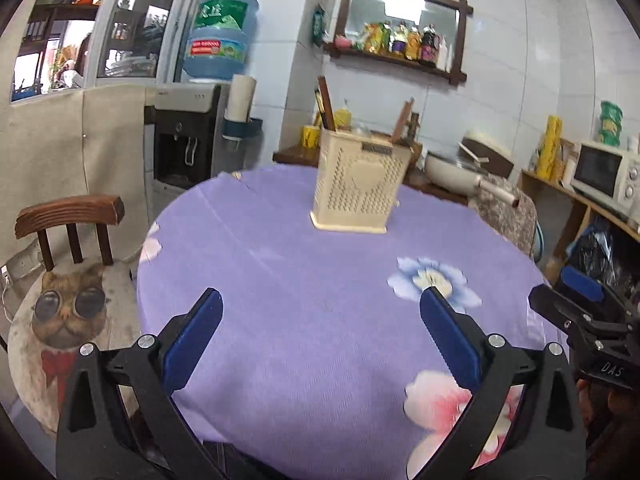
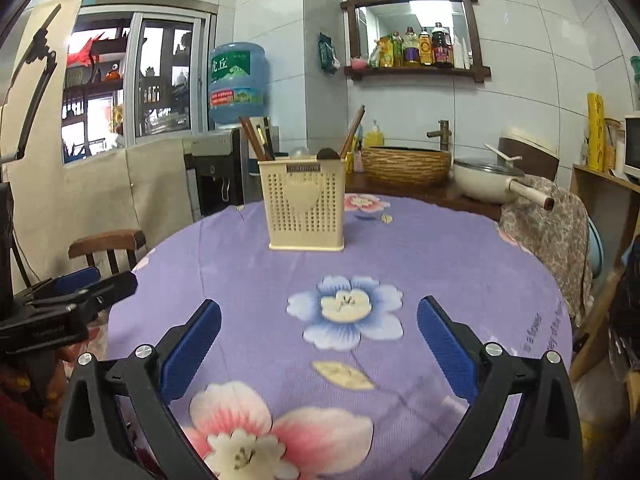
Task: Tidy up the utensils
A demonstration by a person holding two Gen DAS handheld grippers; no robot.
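A cream perforated utensil holder (image 1: 358, 196) (image 2: 306, 208) stands upright on the far part of a round table with a purple flowered cloth (image 1: 304, 292) (image 2: 432, 264). Brown chopsticks (image 2: 254, 138) and a few other utensil handles (image 2: 352, 130) stick out of its top. My left gripper (image 1: 320, 304) hovers over the near side of the table, open, nothing between its blue pads. My right gripper (image 2: 318, 314) is also open and empty, over the near edge. Each gripper shows at the edge of the other's view: the right one (image 1: 584, 316), the left one (image 2: 80, 288).
A wooden chair with a cat cushion (image 1: 68, 304) stands left of the table. Behind the table are a water dispenser (image 1: 188, 136), a sideboard with a basket bowl (image 2: 406, 164) and a pan (image 2: 488, 180). A draped chair (image 2: 548, 224) and a microwave (image 1: 604, 176) are at the right.
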